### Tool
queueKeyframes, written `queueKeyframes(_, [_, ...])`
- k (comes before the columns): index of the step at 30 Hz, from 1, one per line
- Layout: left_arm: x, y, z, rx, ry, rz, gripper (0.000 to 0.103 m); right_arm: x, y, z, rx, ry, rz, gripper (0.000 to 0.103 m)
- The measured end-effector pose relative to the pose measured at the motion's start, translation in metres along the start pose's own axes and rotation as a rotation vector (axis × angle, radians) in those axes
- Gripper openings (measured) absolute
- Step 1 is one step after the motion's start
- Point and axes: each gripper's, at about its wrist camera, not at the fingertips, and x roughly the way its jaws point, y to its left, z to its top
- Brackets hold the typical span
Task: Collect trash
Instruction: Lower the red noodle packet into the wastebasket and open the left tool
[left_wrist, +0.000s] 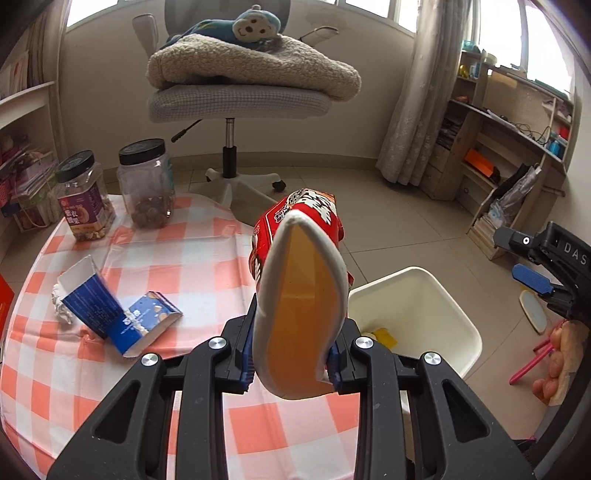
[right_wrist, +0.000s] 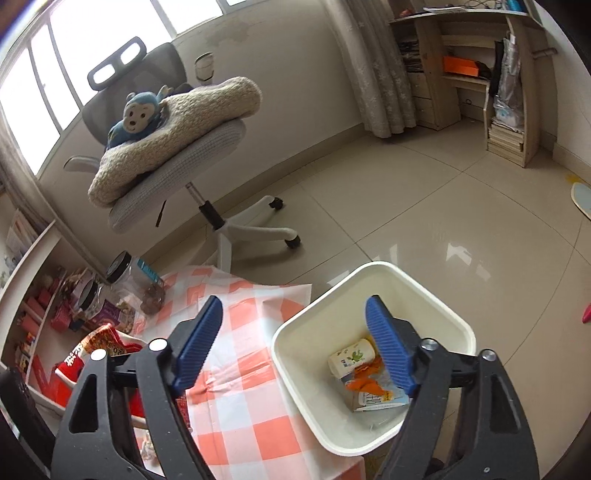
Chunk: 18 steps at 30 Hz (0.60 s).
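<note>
Best carried level over the white square plastic bin before release — squashed red-and-white instant-noodle cup pinched narrow in the left claw, above the checked surface edge. Right claw spread wide, empty, above bin rim.

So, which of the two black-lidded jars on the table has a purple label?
The left jar, nearest the table edge; the other jar is clear and unlabelled in front.
</note>
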Motion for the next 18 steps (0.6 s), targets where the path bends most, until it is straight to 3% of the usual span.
queueKeyframes(8, [0.020, -0.054, 0.005, 0.023, 0.040, -0.077, 0.030, -0.019, -0.039, 0.018, 0.043, -0.092, -0.151, 0.094])
queueKeyframes(15, [0.043, -0.088, 0.012, 0.019, 0.091, -0.139, 0.033, -0.028, -0.059, 0.026, 0.098, -0.119, -0.178, 0.096])
queueKeyframes(16, [0.046, -0.092, 0.013, 0.018, 0.098, -0.152, 0.034, -0.030, -0.060, 0.027, 0.104, -0.123, -0.182, 0.096])
queueKeyframes(18, [0.050, -0.097, 0.016, 0.004, 0.115, -0.177, 0.049, -0.033, -0.062, 0.028, 0.108, -0.136, -0.192, 0.096])
